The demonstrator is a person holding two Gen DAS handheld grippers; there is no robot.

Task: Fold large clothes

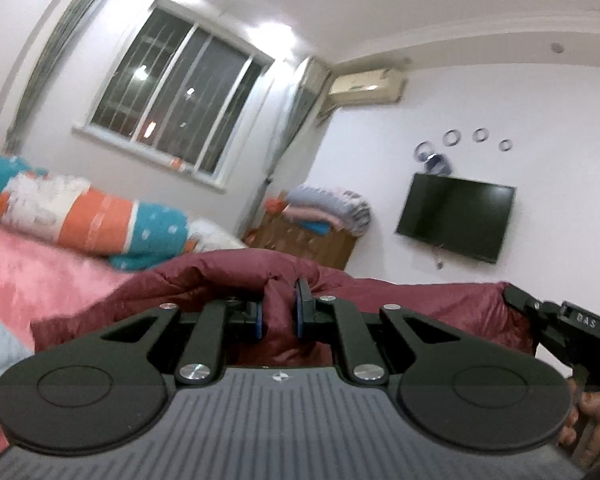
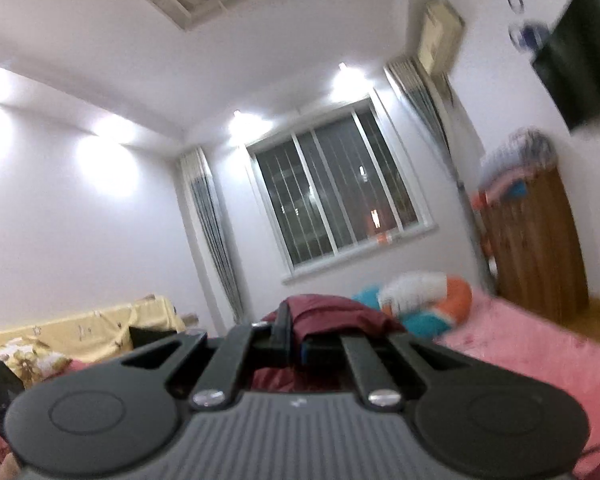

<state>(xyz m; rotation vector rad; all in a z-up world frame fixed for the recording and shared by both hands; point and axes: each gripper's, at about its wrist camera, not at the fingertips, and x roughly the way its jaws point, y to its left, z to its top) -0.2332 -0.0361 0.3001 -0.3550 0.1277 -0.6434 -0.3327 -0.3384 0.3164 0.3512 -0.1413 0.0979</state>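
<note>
Here, both tools are pinching the dark red padded quilted garment (image 1: pixel 228 280) and holding it up above the pink plush bed cover (image 1: pixel 40 276). The left tool (image 1: pixel 278 314) is pressing its blue pads on a bunched ridge of the fabric; the right tool (image 2: pixel 296 338) is clamped tight on a thinner edge of the same garment (image 2: pixel 332 310), with cloth draping over one finger. In the left view the right tool (image 1: pixel 540 308) is showing at the far side of the lifted edge, so the garment is hanging stretched between the two.

The likely trouble: the padded cloth looks slick and bulky, so the thin bite on the right may be slipping out as the weight pulls, dropping one corner and skewing the fold. Uneven height between the hands could also twist the hem.

The bed is soft and carrying a rolled teal, orange and white quilt (image 1: pixel 100 220). Around it are a barred dark window (image 1: pixel 180 96), a wall-mounted black television (image 1: pixel 456 216), a wooden cabinet (image 2: pixel 536 248) and a yellow floral sofa cover (image 2: pixel 80 332).
</note>
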